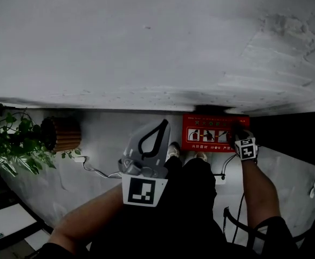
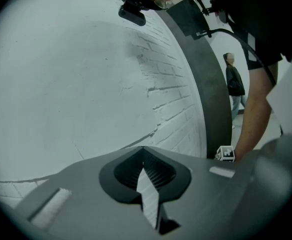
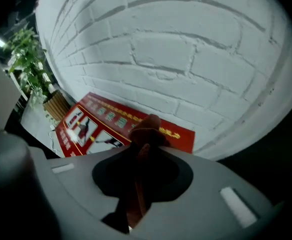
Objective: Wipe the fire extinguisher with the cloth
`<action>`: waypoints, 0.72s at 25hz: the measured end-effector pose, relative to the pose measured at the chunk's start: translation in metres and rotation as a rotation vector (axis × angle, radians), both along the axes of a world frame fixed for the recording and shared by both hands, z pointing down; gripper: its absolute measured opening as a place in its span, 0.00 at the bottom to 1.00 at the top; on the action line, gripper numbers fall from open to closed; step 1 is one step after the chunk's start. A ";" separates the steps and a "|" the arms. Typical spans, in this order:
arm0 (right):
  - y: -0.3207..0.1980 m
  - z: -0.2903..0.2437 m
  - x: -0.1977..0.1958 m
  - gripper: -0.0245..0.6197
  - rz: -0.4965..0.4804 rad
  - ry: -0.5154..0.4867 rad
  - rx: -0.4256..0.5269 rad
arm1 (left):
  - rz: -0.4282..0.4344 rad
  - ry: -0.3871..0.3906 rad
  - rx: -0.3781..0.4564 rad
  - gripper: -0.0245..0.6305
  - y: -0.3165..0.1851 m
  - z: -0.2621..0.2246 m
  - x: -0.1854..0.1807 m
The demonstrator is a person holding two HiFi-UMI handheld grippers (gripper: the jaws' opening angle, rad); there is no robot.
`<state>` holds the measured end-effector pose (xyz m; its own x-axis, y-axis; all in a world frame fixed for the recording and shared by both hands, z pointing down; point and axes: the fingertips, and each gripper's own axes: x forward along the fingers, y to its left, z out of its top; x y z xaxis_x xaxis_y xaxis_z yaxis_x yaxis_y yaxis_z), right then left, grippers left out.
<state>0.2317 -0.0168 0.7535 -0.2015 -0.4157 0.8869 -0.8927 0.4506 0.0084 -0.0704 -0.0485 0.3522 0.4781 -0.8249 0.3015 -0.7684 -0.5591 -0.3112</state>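
Observation:
A red fire extinguisher box [image 1: 216,133] with pictogram instructions stands on the floor against the white brick wall, and it also shows in the right gripper view [image 3: 101,124]. My right gripper [image 1: 237,134] hangs over the box's right end, pointing steeply down. It is shut on a brown cloth [image 3: 146,134], which bunches up between the jaws and pokes out past the tips. My left gripper [image 1: 158,129] is held out in front of my body, left of the box. Its jaws meet at the tips [image 2: 143,147] with nothing between them, facing the bare wall.
A leafy plant [image 1: 12,139] and a wooden slatted planter [image 1: 63,134] stand at the left by the wall. A white cable [image 1: 93,169] and a black cable [image 1: 235,215] lie on the floor. A person [image 2: 234,84] stands far off beyond a dark pillar [image 2: 206,84].

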 end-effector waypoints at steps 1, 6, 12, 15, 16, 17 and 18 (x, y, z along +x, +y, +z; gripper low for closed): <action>-0.001 -0.007 -0.019 0.14 -0.035 -0.029 0.028 | -0.008 0.002 0.005 0.04 0.000 -0.002 -0.006; 0.006 -0.027 -0.156 0.14 -0.246 -0.185 0.095 | -0.063 0.011 0.005 0.04 -0.002 0.000 -0.035; 0.030 0.000 -0.275 0.14 -0.378 -0.285 -0.024 | -0.052 -0.039 -0.003 0.04 0.006 0.007 -0.052; 0.045 0.023 -0.281 0.14 -0.379 -0.283 -0.084 | -0.060 -0.062 -0.010 0.04 0.007 0.009 -0.062; 0.046 0.024 -0.280 0.14 -0.393 -0.283 -0.068 | -0.058 -0.067 -0.010 0.04 0.007 0.009 -0.064; 0.047 0.023 -0.278 0.14 -0.414 -0.276 -0.049 | -0.053 -0.070 -0.010 0.04 0.007 0.009 -0.064; 0.047 0.021 -0.274 0.14 -0.434 -0.266 -0.032 | -0.047 -0.070 -0.011 0.04 0.007 0.009 -0.063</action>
